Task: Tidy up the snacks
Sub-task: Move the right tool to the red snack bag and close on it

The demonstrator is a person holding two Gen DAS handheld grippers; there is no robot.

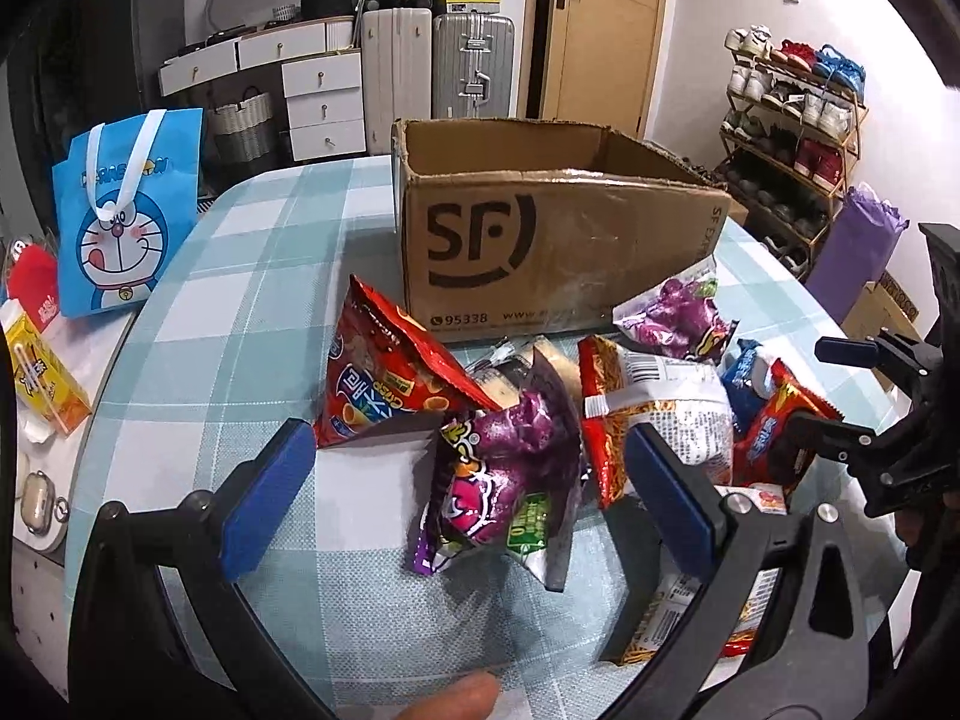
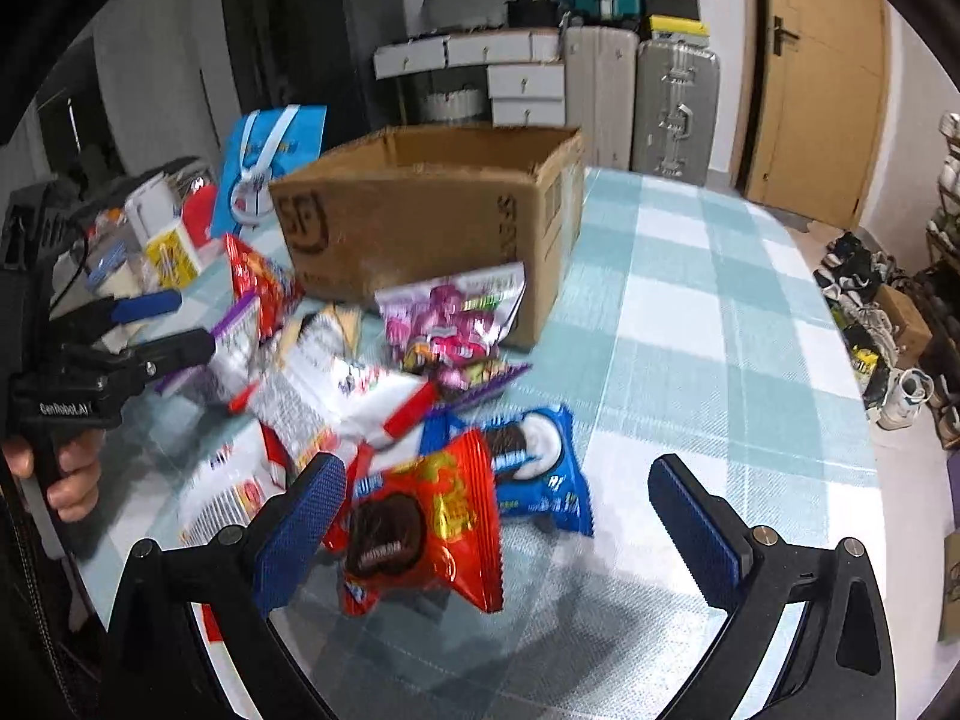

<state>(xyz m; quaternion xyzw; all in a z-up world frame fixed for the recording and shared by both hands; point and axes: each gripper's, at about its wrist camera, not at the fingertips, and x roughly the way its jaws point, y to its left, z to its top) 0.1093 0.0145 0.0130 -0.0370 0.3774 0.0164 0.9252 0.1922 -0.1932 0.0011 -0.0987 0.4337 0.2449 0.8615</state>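
A heap of snack packs lies on the checked tablecloth in front of an open cardboard box. My left gripper is open, its blue pads on either side of a purple snack pack without touching it. A red crisp bag and a red-and-white noodle bag flank that pack. My right gripper is open around a red cookie pack, which sits nearer its left pad. A blue cookie pack lies just behind, and a second purple pack leans on the box.
A blue cartoon bag and a yellow box stand off the table's left edge. Drawers and suitcases line the back wall, and a shoe rack stands right. The checked table is bare right of the box.
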